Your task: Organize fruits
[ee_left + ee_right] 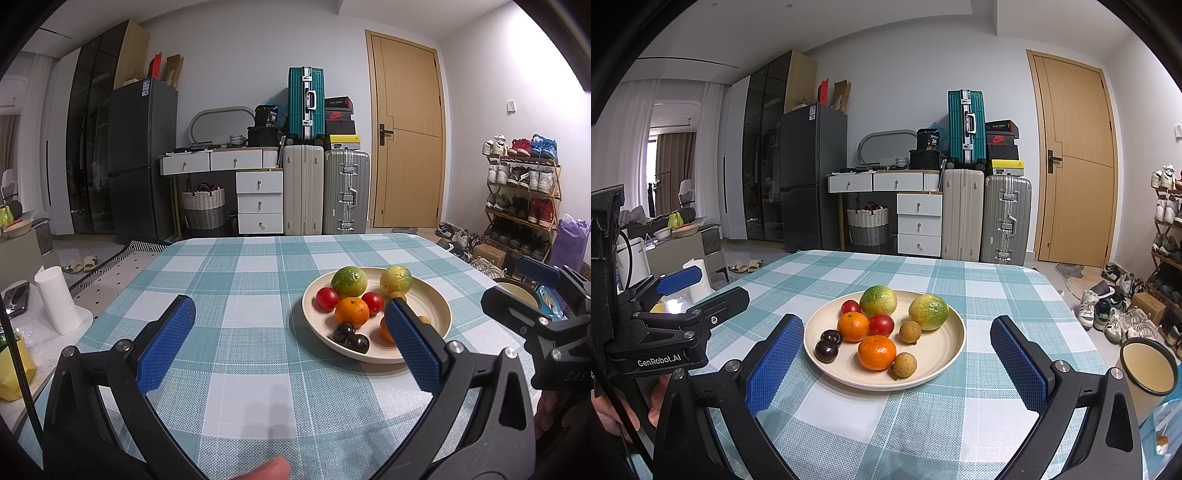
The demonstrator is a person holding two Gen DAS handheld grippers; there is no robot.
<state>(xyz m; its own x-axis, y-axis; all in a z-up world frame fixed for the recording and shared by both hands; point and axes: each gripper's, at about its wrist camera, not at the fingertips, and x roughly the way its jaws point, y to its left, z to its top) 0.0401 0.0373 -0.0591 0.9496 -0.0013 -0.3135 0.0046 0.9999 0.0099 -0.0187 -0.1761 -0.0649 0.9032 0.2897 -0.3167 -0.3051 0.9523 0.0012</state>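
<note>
The left gripper (291, 321) hangs above the checked tablecloth (236, 354) with its jaws spread wide and nothing between them; its right blue pad covers part of the near edge of the cream plate (439, 306). The right gripper (897, 347) is equally wide open and empty, its jaws framing the plate (945, 347) without touching it.

The plate sits at the middle of the table, towards the right side. It holds two green-yellow citrus fruits (878, 301), two tangerines (877, 352), two red tomatoes (881, 324), two dark cherries (826, 350) and two brown longans (905, 364).

Only the right wrist view shows every fruit unhidden, plus a dark-rimmed enamel cup (1148, 365) at the right. Only the left wrist view shows a paper towel roll (59, 299) at the left.

The left gripper's body reads "GenRobot.AI" in the right view.
</note>
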